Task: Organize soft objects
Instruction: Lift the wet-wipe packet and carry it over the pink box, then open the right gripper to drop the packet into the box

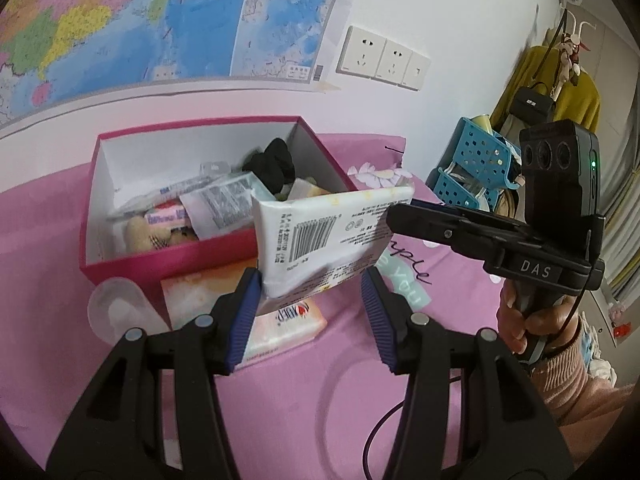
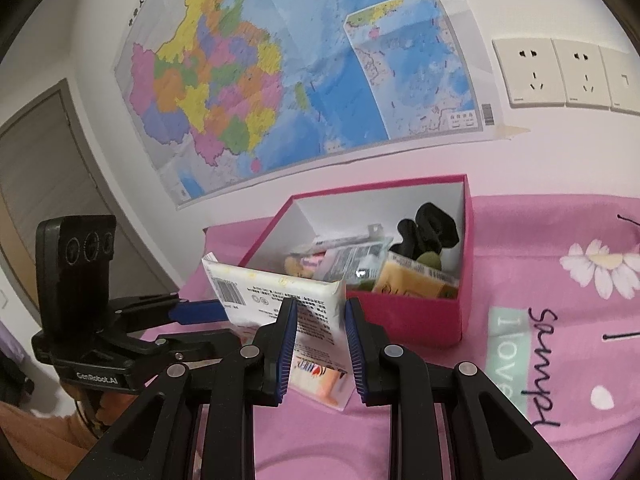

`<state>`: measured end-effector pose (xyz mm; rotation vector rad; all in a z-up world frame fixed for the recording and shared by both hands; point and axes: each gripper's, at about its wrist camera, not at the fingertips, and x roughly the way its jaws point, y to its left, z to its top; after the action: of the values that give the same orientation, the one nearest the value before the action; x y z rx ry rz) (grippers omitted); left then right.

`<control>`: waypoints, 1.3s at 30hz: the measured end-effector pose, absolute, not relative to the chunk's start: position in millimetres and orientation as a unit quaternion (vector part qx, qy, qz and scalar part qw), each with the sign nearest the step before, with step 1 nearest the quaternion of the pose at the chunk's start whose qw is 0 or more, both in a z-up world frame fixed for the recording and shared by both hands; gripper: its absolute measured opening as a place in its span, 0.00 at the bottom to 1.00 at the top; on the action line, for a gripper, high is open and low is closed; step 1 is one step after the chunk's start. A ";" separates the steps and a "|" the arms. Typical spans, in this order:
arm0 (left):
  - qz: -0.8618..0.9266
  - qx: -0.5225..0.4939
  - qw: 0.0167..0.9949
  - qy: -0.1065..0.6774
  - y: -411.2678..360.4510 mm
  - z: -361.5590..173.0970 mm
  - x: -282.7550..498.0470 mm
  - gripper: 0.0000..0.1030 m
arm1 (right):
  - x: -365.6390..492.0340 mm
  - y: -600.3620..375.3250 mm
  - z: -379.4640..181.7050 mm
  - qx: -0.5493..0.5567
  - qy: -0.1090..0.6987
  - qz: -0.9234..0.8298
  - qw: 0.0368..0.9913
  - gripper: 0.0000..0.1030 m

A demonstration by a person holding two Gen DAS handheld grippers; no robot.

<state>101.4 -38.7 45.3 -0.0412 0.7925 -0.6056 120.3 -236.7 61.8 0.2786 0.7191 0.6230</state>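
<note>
Currently both the left hand-held gripper point(image 1: 312, 300) and right hand-held gripper point(image 2: 321, 330) clamp the white plastic-wrapped tissue pack point(image 1: 332, 232); keep it level, clear the magenta cardboard box point(image 1: 192, 254) rim, then release inside.

White wall hung with a coloured map point(image 2: 280, 80), triple socket panel point(image 1: 382, 58) beside it, grey door point(image 2: 44, 184) stood left.

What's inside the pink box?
Inside the pink box lie a black cloth bundle, a yellow packet, clear wrapped packets and a beige soft toy. The white tissue pack covers one corner.
</note>
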 end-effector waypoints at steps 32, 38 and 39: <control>-0.261 -0.013 0.887 0.381 -56.1 68.4 177.3 0.52 | 201.0 -245.7 79.2 0.144 0.321 0.276 0.894 0.24; -0.249 -0.016 0.885 0.394 -60.5 60.3 196.4 0.52 | 217.6 -245.2 69.0 0.146 0.331 0.267 0.893 0.24; -0.247 -0.019 0.883 0.397 -60.9 58.3 199.8 0.52 | 220.2 -244.8 66.8 0.146 0.333 0.265 0.893 0.24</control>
<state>199.8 -60.9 58.3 -0.0386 0.8273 -0.5146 220.2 -244.8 66.8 0.3024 0.6917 0.5502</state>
